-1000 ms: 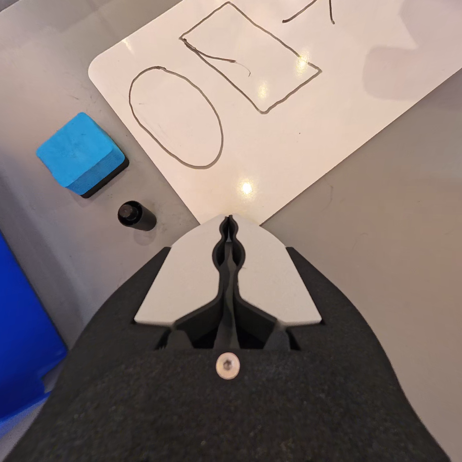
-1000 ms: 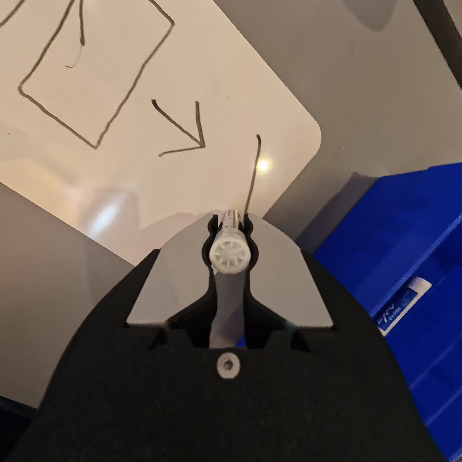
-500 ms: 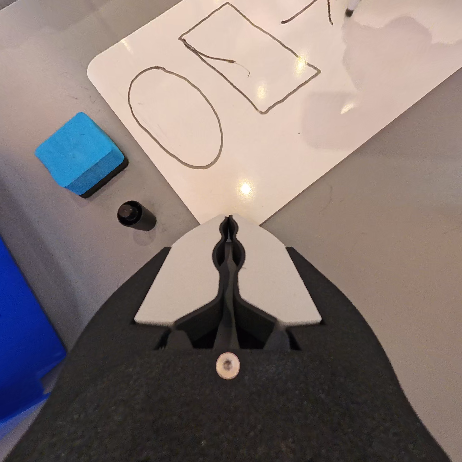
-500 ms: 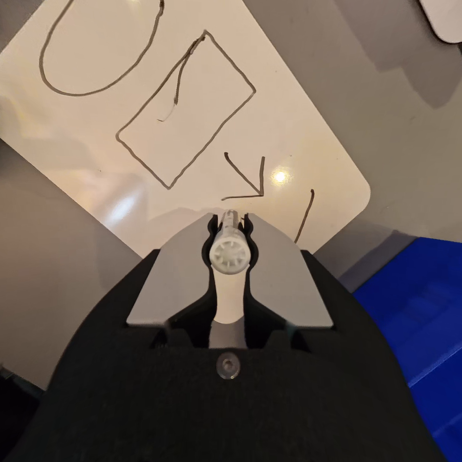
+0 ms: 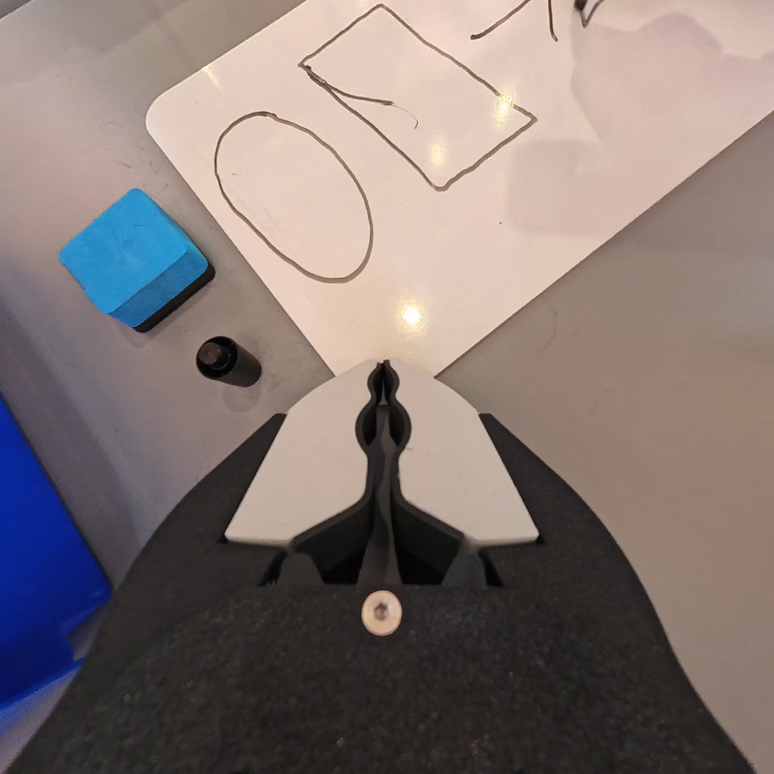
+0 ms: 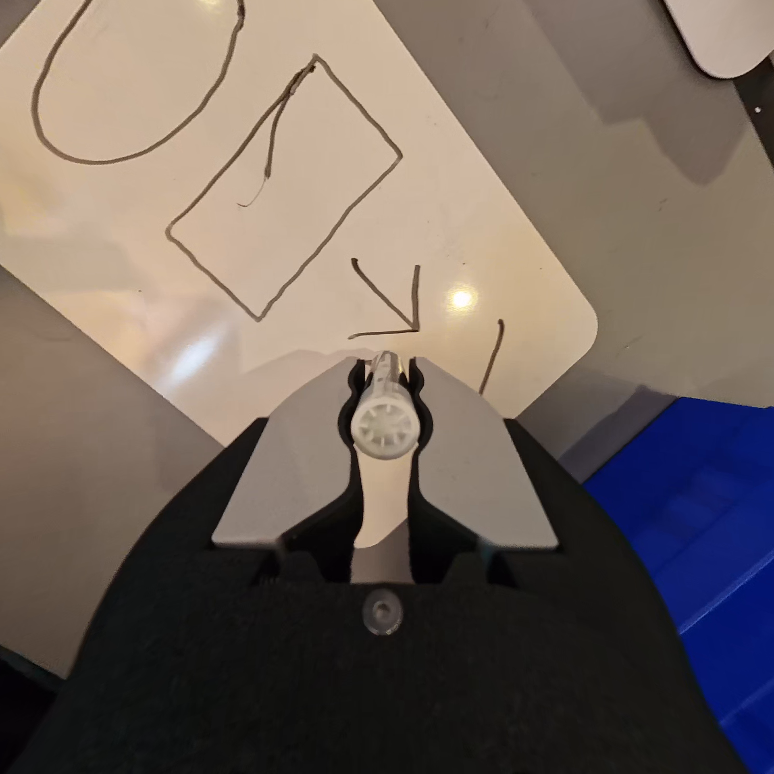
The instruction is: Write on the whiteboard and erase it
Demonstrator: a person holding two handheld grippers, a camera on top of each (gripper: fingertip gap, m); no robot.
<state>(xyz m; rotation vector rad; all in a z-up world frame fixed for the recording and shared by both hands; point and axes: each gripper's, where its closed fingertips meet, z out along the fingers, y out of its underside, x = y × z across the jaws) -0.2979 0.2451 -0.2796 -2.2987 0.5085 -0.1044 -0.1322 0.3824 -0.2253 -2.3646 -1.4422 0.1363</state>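
Note:
A white whiteboard [image 5: 439, 251] lies flat on the grey table, also in the right wrist view [image 6: 146, 251]. It bears a drawn oval [image 5: 293, 197], a rectangle [image 5: 419, 96], an arrow shape [image 6: 398, 310] and a single stroke [image 6: 492, 356]. My right gripper [image 6: 385, 360] is shut on a white marker [image 6: 385, 427], pointing down at the board just below the arrow shape. The marker's tip is hidden. My left gripper [image 5: 384, 362] is shut and empty, over the board's near corner. A blue eraser [image 5: 134, 259] and a black marker cap [image 5: 226, 368] lie left of the board.
A blue bin [image 5: 37, 544] stands at the left; a blue bin [image 6: 691, 523] also shows at the right in the right wrist view. Another white board's corner [image 6: 720, 37] lies at the far right. Grey table [image 5: 628, 377] surrounds the whiteboard.
My right gripper with the marker has moved left along the board, from the single stroke to below the arrow shape. The left gripper has not moved.

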